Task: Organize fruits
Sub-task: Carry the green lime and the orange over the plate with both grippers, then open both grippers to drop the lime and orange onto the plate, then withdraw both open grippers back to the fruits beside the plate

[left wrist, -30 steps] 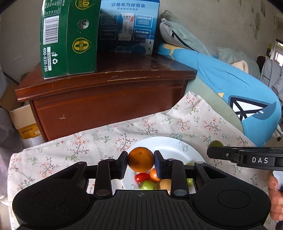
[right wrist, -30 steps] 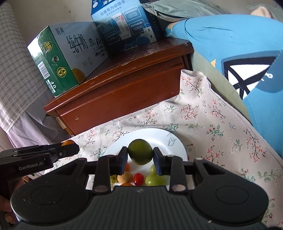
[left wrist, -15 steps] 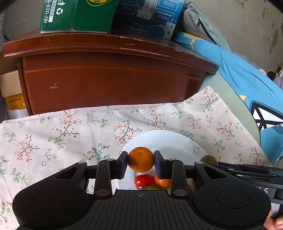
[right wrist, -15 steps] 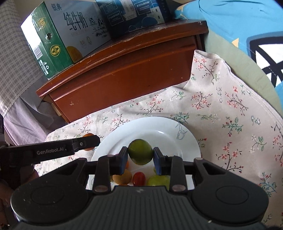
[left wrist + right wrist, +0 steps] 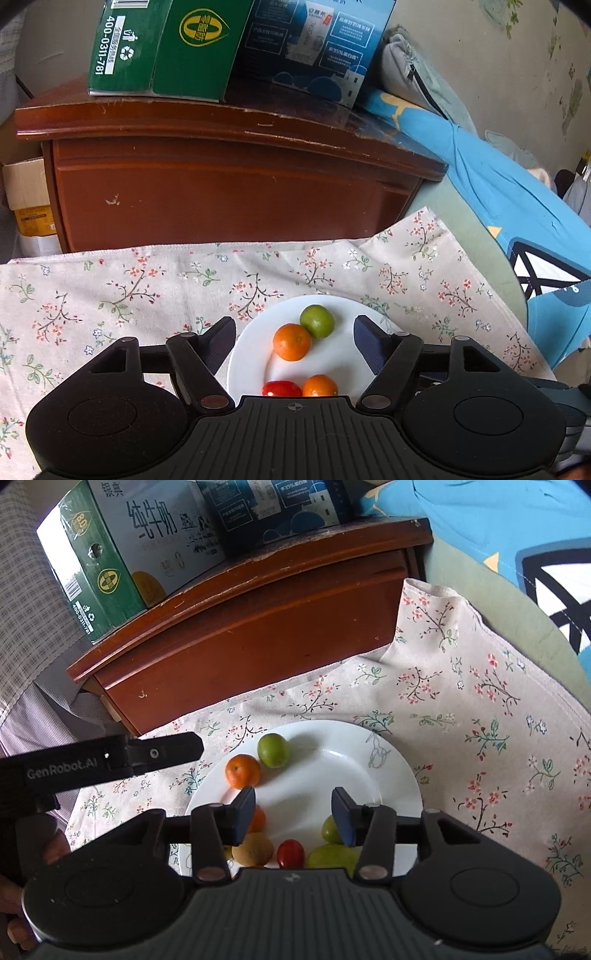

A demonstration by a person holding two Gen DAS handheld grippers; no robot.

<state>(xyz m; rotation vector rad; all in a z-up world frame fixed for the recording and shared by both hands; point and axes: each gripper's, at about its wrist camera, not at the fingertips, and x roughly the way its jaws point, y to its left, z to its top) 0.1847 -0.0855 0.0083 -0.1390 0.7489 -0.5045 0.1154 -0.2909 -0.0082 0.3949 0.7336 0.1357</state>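
- The orange fruit [image 5: 291, 342] and the green fruit [image 5: 317, 321] lie touching each other on the far-left part of the white plate [image 5: 343, 363], just ahead of both tongs.
- We see our left tongs [image 5: 294, 339] released, jaws just opened, nothing gripped; our right tongs [image 5: 293, 814] likewise, just opened and empty.
- Nearer on the plate: cherry tomato [image 5: 290, 853], green grapes [image 5: 332, 854], a brownish fruit [image 5: 253, 849].
- The plate rests on the floral cloth [image 5: 480, 716].
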